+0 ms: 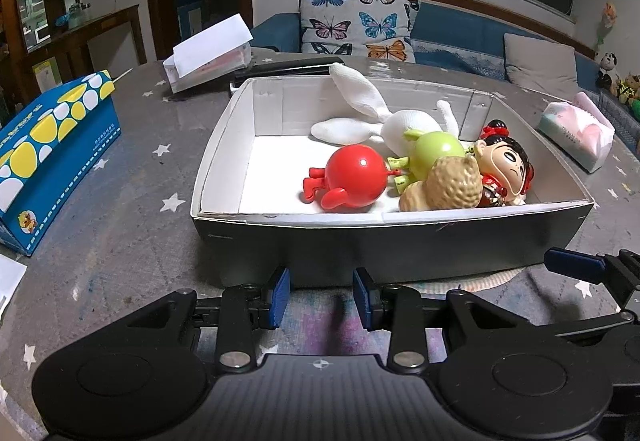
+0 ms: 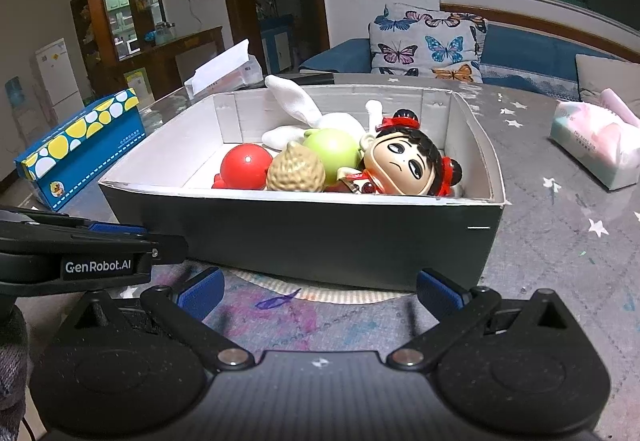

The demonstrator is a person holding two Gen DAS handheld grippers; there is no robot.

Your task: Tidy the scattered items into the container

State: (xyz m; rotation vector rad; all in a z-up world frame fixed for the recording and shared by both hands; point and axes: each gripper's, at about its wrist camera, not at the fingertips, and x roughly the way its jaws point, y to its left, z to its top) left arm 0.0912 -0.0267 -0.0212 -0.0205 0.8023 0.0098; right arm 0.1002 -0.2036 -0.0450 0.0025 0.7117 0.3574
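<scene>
While both claws, left claw and right claw, are hovering parted and empty at the box's six o'clock, five toys are lying inside; no stray toy is being seen on the surface.

Five toys lie heaped inside the open black box.

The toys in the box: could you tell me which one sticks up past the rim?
The white plush rabbit; one ear pokes over the box's far wall, while the other toys sit below the rim.
</scene>
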